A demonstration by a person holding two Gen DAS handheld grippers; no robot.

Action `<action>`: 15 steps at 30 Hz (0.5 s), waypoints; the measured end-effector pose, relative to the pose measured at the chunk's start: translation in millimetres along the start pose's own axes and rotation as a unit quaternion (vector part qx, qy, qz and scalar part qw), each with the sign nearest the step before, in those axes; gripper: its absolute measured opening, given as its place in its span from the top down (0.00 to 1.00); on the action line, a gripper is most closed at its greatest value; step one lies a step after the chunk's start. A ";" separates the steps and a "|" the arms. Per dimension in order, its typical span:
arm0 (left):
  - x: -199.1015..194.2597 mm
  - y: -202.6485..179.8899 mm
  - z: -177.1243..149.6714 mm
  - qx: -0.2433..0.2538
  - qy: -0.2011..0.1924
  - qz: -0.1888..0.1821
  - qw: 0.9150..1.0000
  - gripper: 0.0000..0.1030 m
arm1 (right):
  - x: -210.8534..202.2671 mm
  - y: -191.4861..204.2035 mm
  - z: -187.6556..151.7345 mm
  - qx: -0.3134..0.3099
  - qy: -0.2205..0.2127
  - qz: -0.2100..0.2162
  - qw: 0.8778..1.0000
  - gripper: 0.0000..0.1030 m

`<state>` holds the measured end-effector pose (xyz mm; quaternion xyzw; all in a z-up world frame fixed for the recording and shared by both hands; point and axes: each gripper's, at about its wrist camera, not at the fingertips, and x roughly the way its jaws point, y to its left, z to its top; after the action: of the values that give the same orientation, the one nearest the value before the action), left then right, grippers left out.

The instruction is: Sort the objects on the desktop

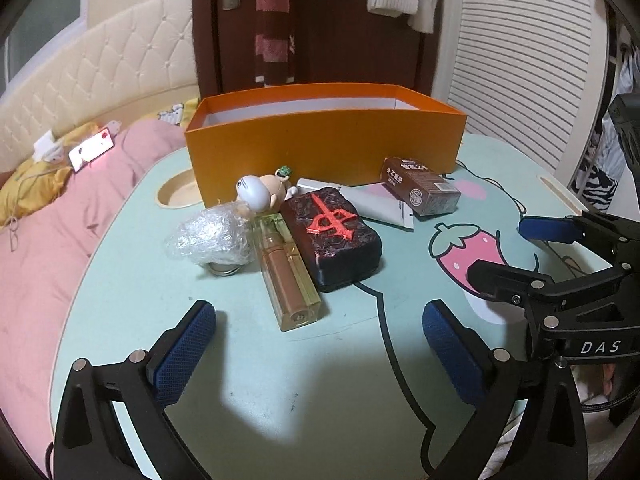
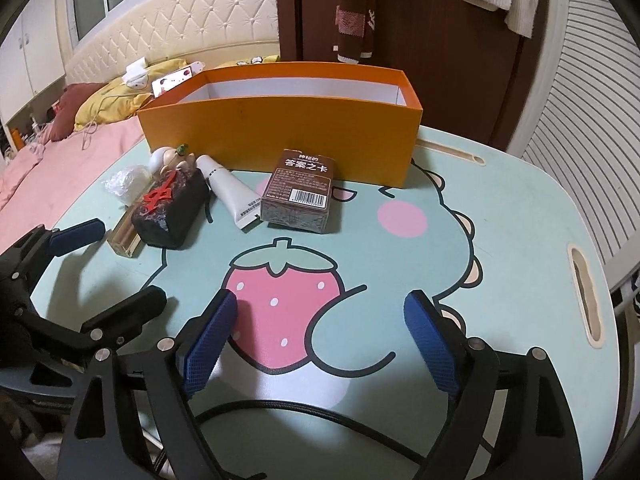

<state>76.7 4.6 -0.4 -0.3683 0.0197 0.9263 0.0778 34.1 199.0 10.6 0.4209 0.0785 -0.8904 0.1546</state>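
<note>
An orange box (image 1: 324, 140) with a white inside is set at the far side of the mint table (image 1: 280, 380), open at the top. In front of it a cluster of things is laid out: a crumpled plastic wrap (image 1: 208, 236), a small doll (image 1: 260, 190), a clear bottle (image 1: 288, 276) lying flat and touching a dark block (image 1: 332, 240) marked with a red sign, a white tube (image 1: 380, 204), and a brown card box (image 2: 298, 196) nearest the orange box. The tube is lodged between the block and the card box.

The left gripper (image 1: 320, 344) is held over bare table just short of the bottle, its jaws spread wide with nothing between them. The right gripper (image 2: 320, 340) is held over the printed strawberry (image 2: 280, 296), its jaws likewise wide apart and empty, well short of the card box.
</note>
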 end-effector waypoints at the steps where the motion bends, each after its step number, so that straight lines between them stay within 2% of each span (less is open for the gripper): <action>1: -0.1 -0.3 -0.2 0.000 0.000 0.000 1.000 0.01 | 0.0 -0.1 -0.2 0.000 0.000 0.000 1.000 0.17; 15: -0.2 -2.8 1.6 0.001 0.004 -0.003 1.000 0.01 | 3.4 -0.2 -1.5 0.000 -0.001 0.001 1.000 0.16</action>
<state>76.2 7.5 0.9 -0.3722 0.0202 0.9244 0.0805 33.1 198.8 7.1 0.4203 0.0778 -0.8905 0.1556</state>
